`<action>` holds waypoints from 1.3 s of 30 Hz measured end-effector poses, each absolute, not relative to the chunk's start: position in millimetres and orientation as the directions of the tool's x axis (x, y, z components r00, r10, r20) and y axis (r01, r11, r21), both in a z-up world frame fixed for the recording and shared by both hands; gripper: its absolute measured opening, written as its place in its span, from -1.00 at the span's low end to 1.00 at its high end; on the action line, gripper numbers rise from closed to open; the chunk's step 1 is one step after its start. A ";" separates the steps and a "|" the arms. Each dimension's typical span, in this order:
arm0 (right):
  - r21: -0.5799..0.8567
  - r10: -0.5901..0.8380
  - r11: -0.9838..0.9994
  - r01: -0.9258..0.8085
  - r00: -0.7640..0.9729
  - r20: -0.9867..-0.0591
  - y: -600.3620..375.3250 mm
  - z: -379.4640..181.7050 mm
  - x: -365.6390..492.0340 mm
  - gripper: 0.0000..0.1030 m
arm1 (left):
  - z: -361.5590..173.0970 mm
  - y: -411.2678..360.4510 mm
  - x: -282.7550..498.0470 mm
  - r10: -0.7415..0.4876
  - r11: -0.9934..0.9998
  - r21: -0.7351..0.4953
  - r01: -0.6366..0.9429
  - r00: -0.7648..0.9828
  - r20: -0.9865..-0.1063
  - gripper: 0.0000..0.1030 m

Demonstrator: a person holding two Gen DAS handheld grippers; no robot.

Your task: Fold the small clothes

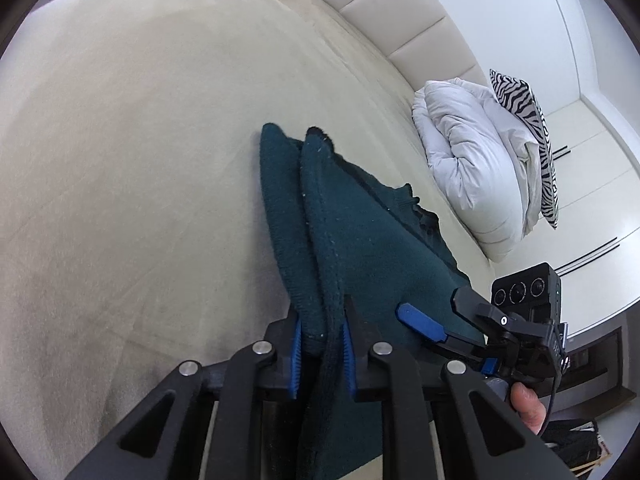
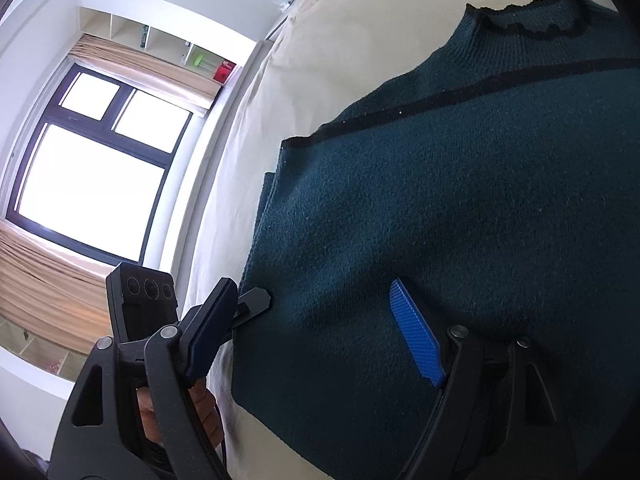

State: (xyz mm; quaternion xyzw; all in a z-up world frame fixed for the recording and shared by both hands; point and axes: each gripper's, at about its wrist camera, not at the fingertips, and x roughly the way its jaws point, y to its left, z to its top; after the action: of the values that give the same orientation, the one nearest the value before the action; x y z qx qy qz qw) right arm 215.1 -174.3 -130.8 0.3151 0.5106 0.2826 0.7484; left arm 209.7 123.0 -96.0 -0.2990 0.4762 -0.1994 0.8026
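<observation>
Sweater (image 2: 440, 200) lies on the bed (image 1: 120, 140), one edge lifted | left gripper (image 1: 320, 344) clamped on a bunched fold of it | right gripper (image 2: 320, 332) spread wide over the knit, gripping nothing | duvet (image 1: 472, 160) against the headboard (image 1: 384, 12)

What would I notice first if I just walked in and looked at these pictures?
First, the dark teal knitted sweater with black trim, spread over the cream bedsheet. The left gripper pinches a bunched fold of it between blue pads, and the right gripper straddles its lower edge with its fingers spread wide. After that, the zebra-striped pillow behind a rolled white duvet by the headboard, and the bright window on the left of the right wrist view.
</observation>
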 end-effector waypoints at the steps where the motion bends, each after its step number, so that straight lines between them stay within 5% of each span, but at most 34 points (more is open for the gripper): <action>1: 0.774 0.755 0.626 -0.098 0.324 -0.570 -177.1 -130.4 214.7 0.50 | -88.2 117.8 209.3 -0.595 0.755 -0.653 0.050 0.472 -0.651 -0.66; 10: 0.897 0.809 0.443 0.013 0.426 -0.405 -284.4 -122.9 205.6 0.53 | -10.7 -22.3 209.1 -0.589 0.806 -0.516 0.289 0.479 -0.651 -0.67; 16: 0.922 0.787 0.372 0.111 0.489 -0.376 -371.8 -136.1 203.5 0.51 | -60.8 -143.1 210.1 -0.643 0.763 -0.526 0.377 0.349 -0.682 -0.59; 19: 0.946 0.814 0.286 0.150 0.484 -0.322 -403.9 -158.7 201.2 0.41 | -80.0 -145.8 200.4 -0.667 0.741 -0.564 0.365 0.306 -0.679 -0.55; 22: 0.959 0.829 0.247 0.136 0.484 -0.282 -412.9 -163.1 202.7 0.41 | -57.8 -134.9 179.2 -0.683 0.725 -0.543 0.423 0.340 -0.646 -0.25; 27: 0.933 0.821 0.333 0.133 0.446 -0.357 -387.6 -159.5 216.7 0.45 | -20.3 -95.2 144.0 -0.734 0.677 -0.543 0.497 0.406 -0.544 -0.09; 33: 0.898 0.807 0.408 0.164 0.396 -0.438 -371.6 -151.8 220.7 0.45 | -44.9 -59.8 139.2 -0.681 0.732 -0.541 0.413 0.423 -0.598 -0.09; 36: 0.859 0.771 0.485 0.167 0.381 -0.509 -357.6 -146.1 223.7 0.23 | -53.1 -54.8 136.4 -0.658 0.752 -0.521 0.403 0.432 -0.617 -0.09; 39: 0.798 0.725 0.581 0.163 0.342 -0.598 -334.3 -146.8 230.0 -0.46 | -53.1 -55.9 135.8 -0.655 0.755 -0.520 0.400 0.433 -0.619 -0.09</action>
State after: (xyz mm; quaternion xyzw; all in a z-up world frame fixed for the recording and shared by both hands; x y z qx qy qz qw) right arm 230.0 -334.3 -146.8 0.4128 0.5381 0.1984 0.7076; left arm 135.8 -55.9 -53.1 -0.1490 0.4282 -0.3168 0.8331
